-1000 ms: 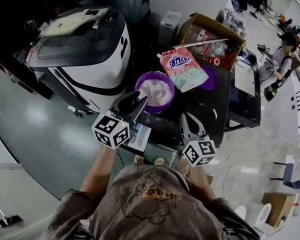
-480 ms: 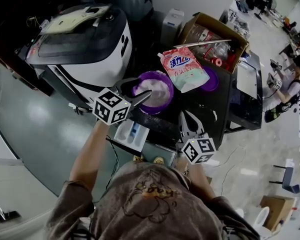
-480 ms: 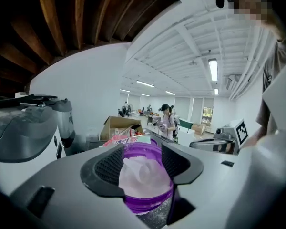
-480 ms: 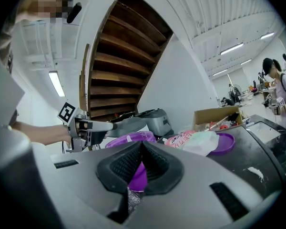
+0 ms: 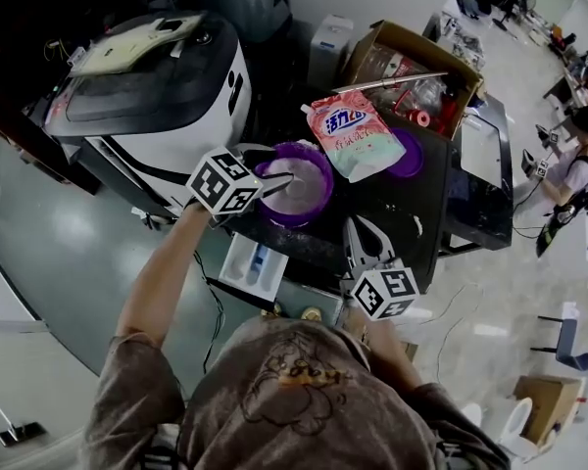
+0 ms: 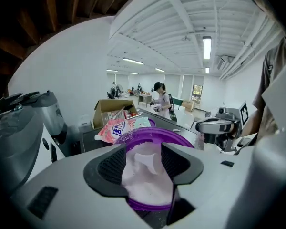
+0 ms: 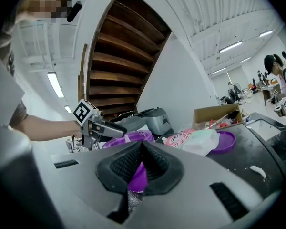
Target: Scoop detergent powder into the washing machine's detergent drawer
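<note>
Left gripper (image 6: 144,163): jaws just opened, held spread above powder tub (image 6: 152,133); nothing is pinched.
Right gripper (image 7: 142,147): jaws pressed together, empty.
Edges: powder tub is set at tabletop (image 5: 421,199) corner.
Writing: pouch (image 5: 354,137) lettering blue, not legible.

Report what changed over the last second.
The left tool swung away from the detergent drawer and farther over the powder in the purple bowl. Its jaws have just been opening and grip nothing. The right tool, bowl, drawer and detergent pouch stayed put.
</note>
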